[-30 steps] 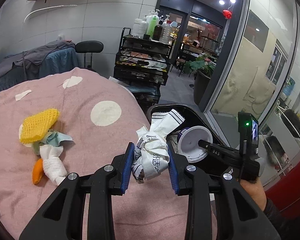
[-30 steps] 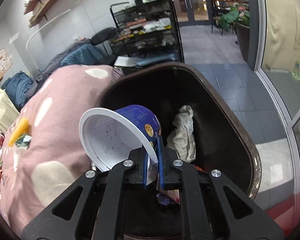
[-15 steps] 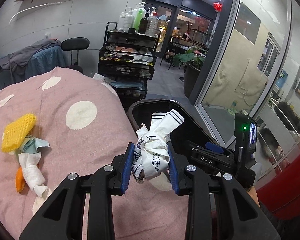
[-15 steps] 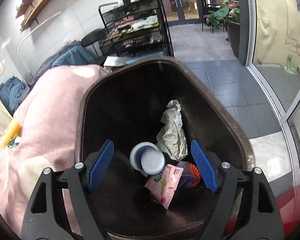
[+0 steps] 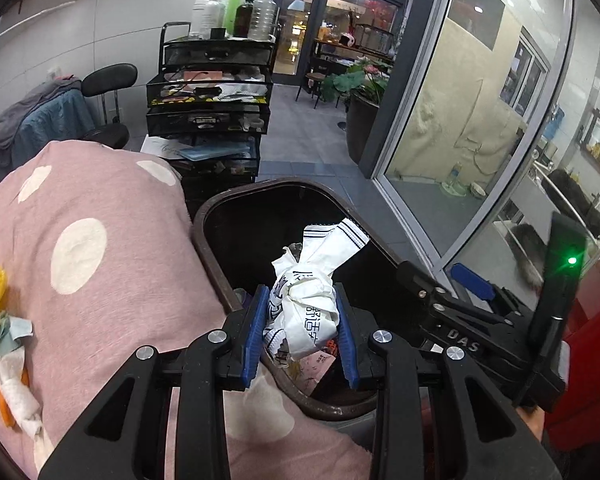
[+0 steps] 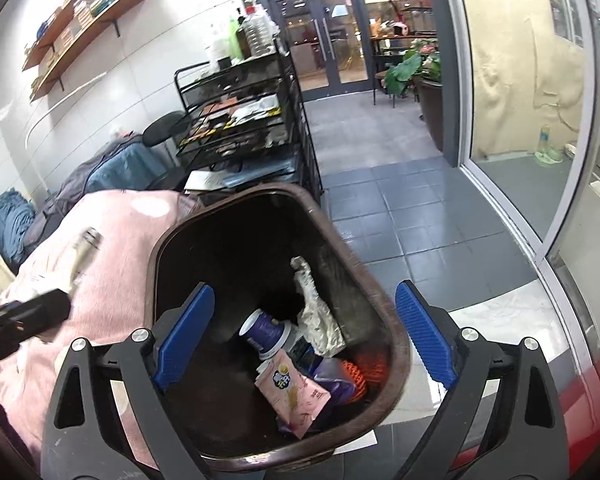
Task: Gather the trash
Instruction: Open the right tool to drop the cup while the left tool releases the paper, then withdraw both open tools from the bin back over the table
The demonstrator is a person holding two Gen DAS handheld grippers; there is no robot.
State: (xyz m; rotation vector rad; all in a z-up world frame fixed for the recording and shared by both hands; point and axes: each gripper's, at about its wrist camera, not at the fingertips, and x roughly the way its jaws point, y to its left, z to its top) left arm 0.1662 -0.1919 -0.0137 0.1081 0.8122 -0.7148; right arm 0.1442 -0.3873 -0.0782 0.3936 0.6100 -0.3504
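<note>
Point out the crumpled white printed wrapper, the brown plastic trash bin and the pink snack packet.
Crumpled white printed wrapper (image 5: 306, 312), left wrist view, its bunched middle between the blue pads.
Brown plastic trash bin (image 6: 162, 240), right wrist view, its left rim.
Pink snack packet (image 6: 294, 394), right wrist view, its printed face.

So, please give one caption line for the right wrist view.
Open right gripper above the brown trash bin, with the blue cup lying inside.
</note>
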